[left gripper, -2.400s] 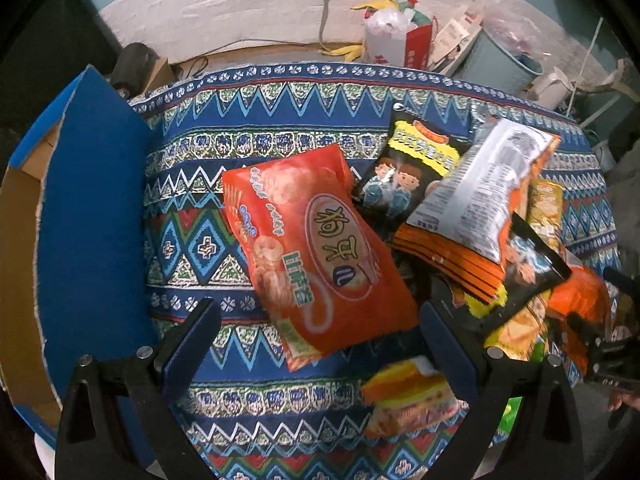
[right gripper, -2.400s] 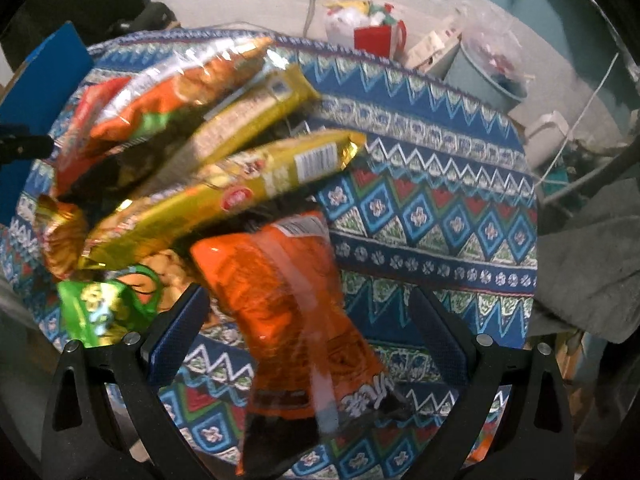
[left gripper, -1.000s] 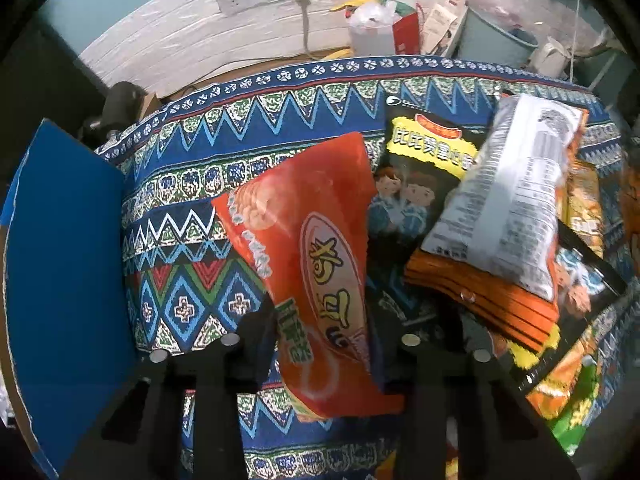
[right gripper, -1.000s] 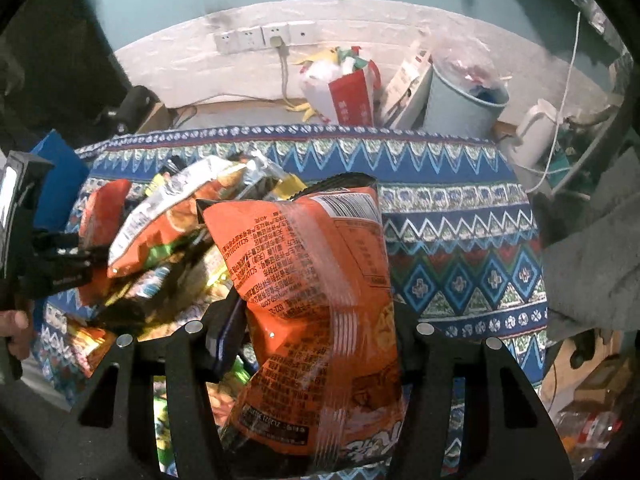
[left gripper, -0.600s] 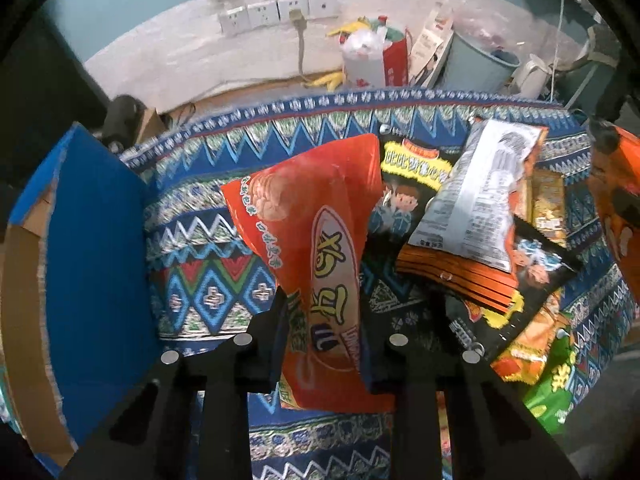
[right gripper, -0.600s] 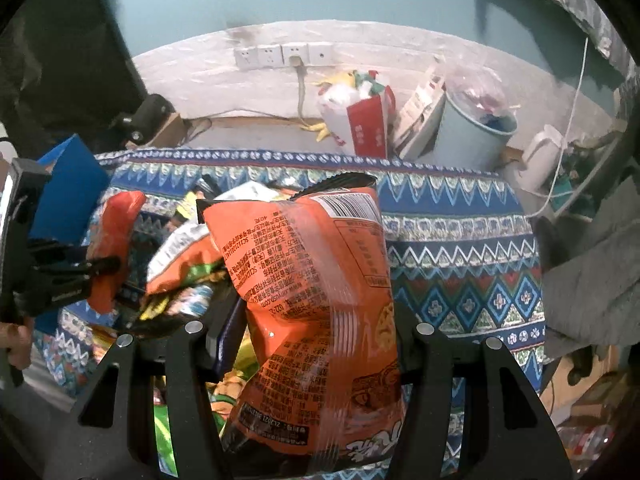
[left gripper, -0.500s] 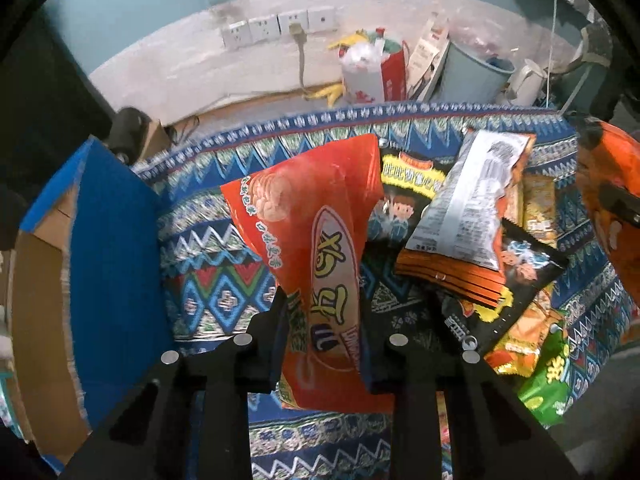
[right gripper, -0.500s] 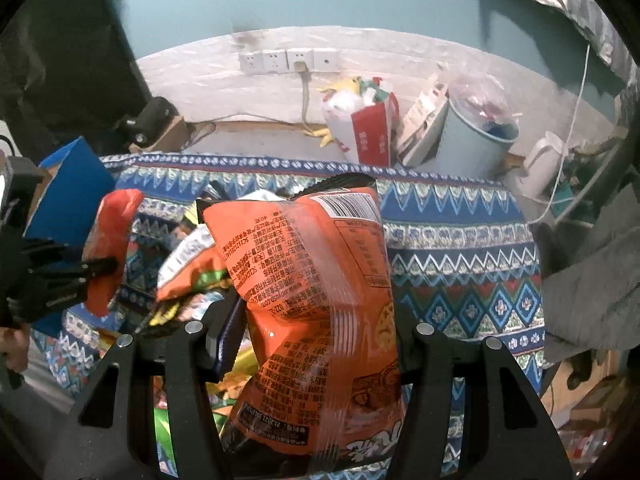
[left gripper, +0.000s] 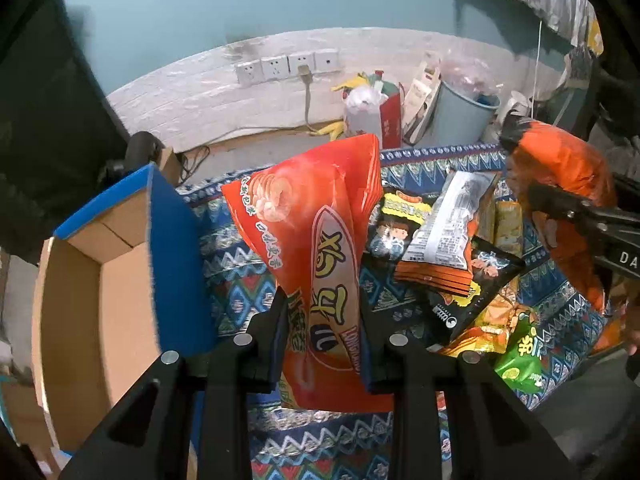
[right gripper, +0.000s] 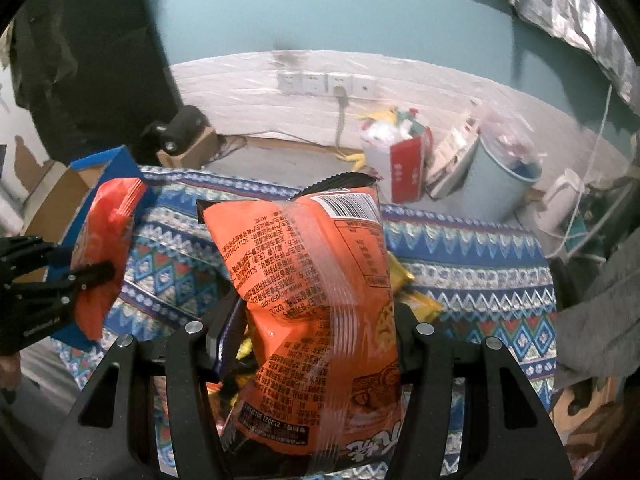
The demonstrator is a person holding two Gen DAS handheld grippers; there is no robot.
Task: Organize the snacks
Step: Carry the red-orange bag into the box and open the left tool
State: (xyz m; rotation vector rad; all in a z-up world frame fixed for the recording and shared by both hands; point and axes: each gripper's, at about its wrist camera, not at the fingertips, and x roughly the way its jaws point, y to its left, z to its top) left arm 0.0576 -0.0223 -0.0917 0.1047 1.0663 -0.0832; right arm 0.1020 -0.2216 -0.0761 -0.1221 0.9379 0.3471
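Observation:
My left gripper (left gripper: 324,332) is shut on a red snack bag (left gripper: 316,236) with a yellow oval label and holds it upright above the patterned tablecloth (left gripper: 236,276). My right gripper (right gripper: 316,332) is shut on an orange snack bag (right gripper: 316,292), lifted off the table; it also shows in the left wrist view (left gripper: 560,176). The red bag shows at the left of the right wrist view (right gripper: 108,248). An open cardboard box (left gripper: 92,280) with blue outer walls sits to the left of the red bag. A pile of snack bags (left gripper: 452,248) lies on the cloth at the right.
Behind the table are a wall with sockets (left gripper: 288,66), a red and white bag (left gripper: 372,120), a pale blue bin (left gripper: 460,120) and a kettle (right gripper: 564,200). A grey cloth (right gripper: 600,300) hangs at the right.
Both grippers closed on their bags and lifted them off the table. The left gripper has risen further, and more of the open box shows.

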